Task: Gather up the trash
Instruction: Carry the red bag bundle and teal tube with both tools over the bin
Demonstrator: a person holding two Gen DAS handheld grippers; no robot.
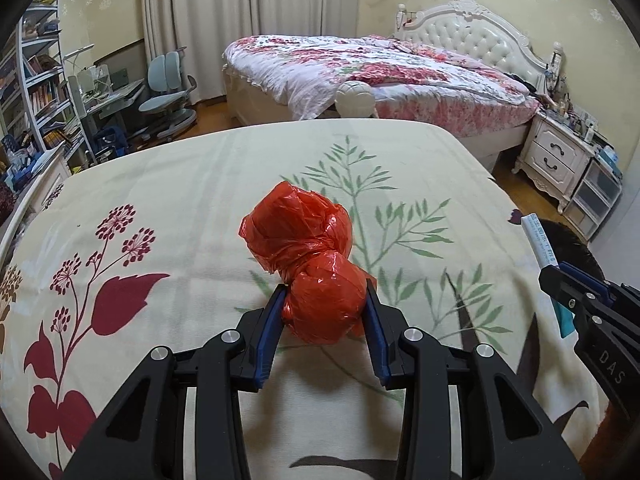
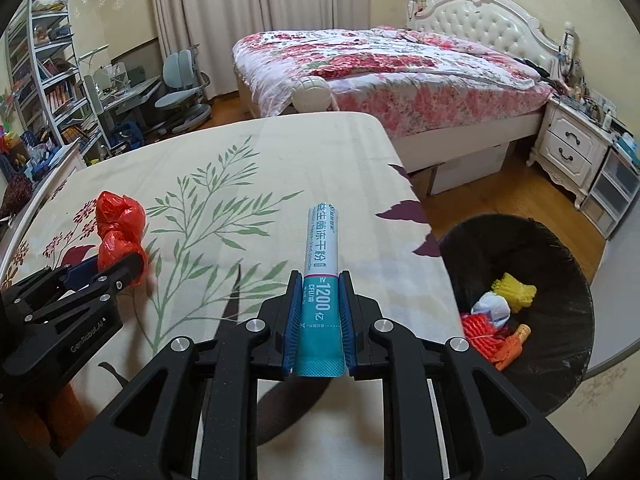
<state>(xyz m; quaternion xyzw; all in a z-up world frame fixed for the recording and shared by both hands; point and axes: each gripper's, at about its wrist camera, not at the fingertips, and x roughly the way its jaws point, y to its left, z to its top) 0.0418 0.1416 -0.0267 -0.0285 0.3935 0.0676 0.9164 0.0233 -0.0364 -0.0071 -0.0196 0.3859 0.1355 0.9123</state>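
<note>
So the left gripper (image 1: 325, 300) was clamped on a crumpled red plastic bag (image 1: 306, 256), held over the near part of the leaf-print tablecloth (image 1: 200, 184). Right gripper (image 2: 319, 284) was squeezed tight around a white and teal tube (image 2: 320, 276), pointing away. Off the table's right edge sat a black trash bin (image 2: 568, 320) with yellow, red and orange scraps already inside.

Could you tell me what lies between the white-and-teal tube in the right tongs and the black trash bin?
In the right wrist view, only the floral cloth's edge and a strip of wooden floor separate the tube from the bin; no object intervenes.
</note>
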